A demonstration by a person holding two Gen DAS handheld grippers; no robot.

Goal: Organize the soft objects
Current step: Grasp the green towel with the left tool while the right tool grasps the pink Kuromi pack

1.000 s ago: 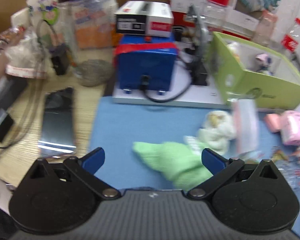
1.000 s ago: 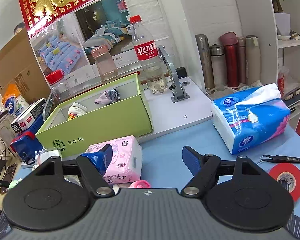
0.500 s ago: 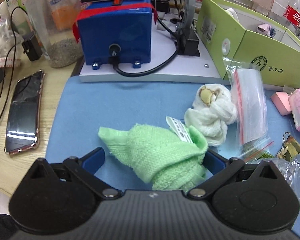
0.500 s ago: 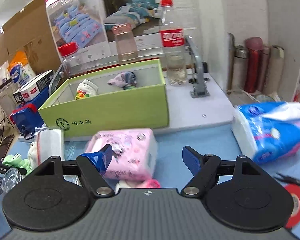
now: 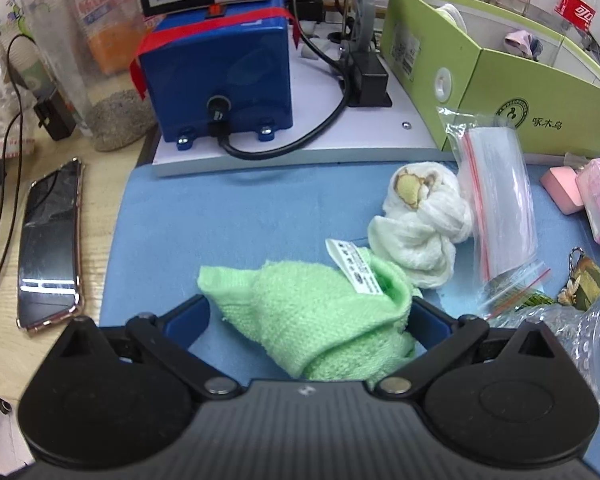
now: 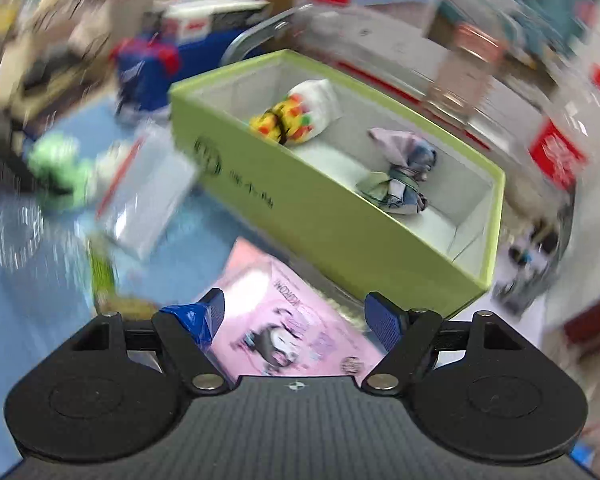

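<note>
A green knitted cloth [image 5: 316, 312] with a white label lies on the blue mat between the fingers of my left gripper [image 5: 308, 316], which is open around it. A white bundled cloth [image 5: 424, 220] lies just beyond it to the right. My right gripper [image 6: 296, 316] is open, its fingers on either side of a pink tissue pack [image 6: 288, 320] that lies in front of the green box [image 6: 340, 232]. The box holds a white and yellow bundle [image 6: 300, 114] and a grey-blue bundle [image 6: 400, 172]. The right wrist view is blurred.
A blue machine [image 5: 216, 68] on a white base stands behind the mat. A phone [image 5: 48, 244] lies at the left on the wood. A plastic zip bag [image 5: 496, 204], a glass dish [image 5: 584, 344] and a pink block [image 5: 560, 188] lie at the right.
My left gripper has moved forward so the green cloth sits deeper between its fingers. My right gripper has swung left and down towards the pink tissue pack and the green box.
</note>
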